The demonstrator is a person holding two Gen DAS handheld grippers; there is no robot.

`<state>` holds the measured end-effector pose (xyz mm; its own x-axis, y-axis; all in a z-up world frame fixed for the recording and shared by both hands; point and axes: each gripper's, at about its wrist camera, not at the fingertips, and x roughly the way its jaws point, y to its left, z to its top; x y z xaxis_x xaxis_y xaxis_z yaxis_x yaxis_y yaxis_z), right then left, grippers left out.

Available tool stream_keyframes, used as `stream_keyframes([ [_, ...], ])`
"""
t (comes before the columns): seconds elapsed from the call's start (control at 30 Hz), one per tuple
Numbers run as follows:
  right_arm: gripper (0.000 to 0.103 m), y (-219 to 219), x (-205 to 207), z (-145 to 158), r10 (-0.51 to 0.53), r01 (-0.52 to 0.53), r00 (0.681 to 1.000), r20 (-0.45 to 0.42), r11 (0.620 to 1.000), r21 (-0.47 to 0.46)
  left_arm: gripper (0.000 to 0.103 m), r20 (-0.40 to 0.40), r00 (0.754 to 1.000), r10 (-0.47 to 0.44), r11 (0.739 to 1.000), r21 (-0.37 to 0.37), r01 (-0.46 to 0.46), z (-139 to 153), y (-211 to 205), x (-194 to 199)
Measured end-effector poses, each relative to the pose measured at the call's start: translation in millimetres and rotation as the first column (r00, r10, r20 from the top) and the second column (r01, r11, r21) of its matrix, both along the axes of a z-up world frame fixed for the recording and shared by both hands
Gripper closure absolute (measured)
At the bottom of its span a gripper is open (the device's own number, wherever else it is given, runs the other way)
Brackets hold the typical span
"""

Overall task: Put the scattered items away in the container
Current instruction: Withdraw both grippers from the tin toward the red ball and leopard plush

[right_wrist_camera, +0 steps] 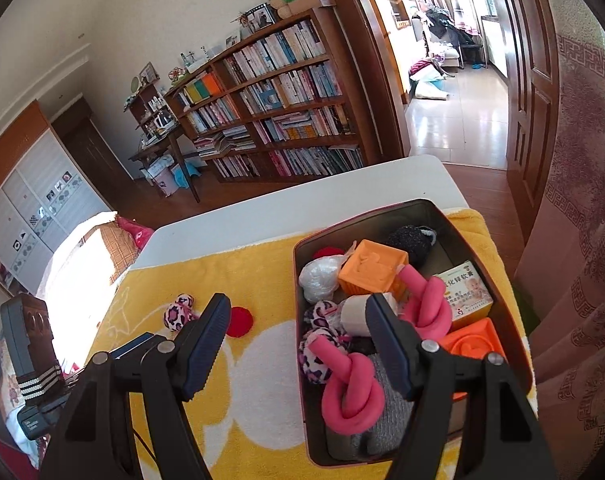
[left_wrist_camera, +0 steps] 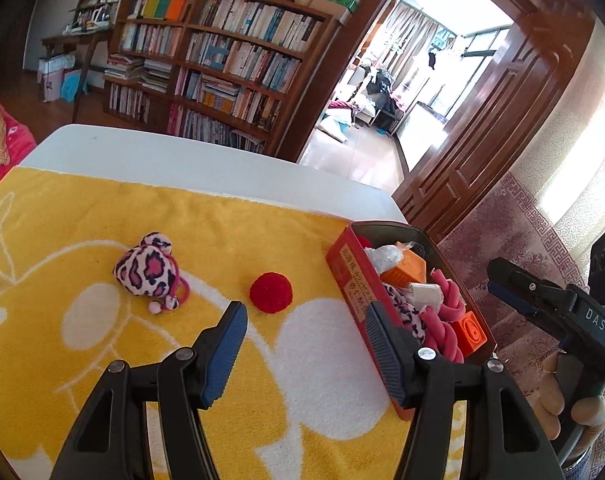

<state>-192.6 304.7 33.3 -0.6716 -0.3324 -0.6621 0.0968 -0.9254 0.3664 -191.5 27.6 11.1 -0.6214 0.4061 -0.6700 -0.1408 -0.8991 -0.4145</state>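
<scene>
The left gripper was held with its fingers spread wide, nothing between them. The right gripper was likewise wide open and empty, above the container at lower right of its frame. The container's near end was cut off behind the right fingers. On the yellow towel covering the bench, a red ball lay just beyond the left fingertips at frame centre; a leopard-print plush lay further left. A pink knotted rope lay inside the container.
</scene>
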Motion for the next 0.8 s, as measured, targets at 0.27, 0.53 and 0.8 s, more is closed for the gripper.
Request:
stream_keyframes([
  [0.27, 0.029, -62.7, -11.0, -15.2, 0.112, -0.114, 0.993, 0.033, 0.992, 0.05, 0.04, 0.027, 0.995, 0.097, 0.995, -0.037, -0.096, -11.4, -54.2, -9.6],
  [0.53, 0.029, -118.6, -19.3, -49.5, 0.192, -0.199, 0.98, 0.055, 0.962, 0.186, 0.04, 0.048, 0.99, 0.132, 0.989, -0.08, -0.128, -24.8, -77.6, -21.4],
  [0.8, 0.029, -139.7, -33.4, -86.7, 0.187, -0.203, 0.979, 0.087, 0.943, 0.265, 0.04, 0.094, 0.988, 0.122, 0.986, -0.13, -0.109, -44.8, -75.5, -40.5],
])
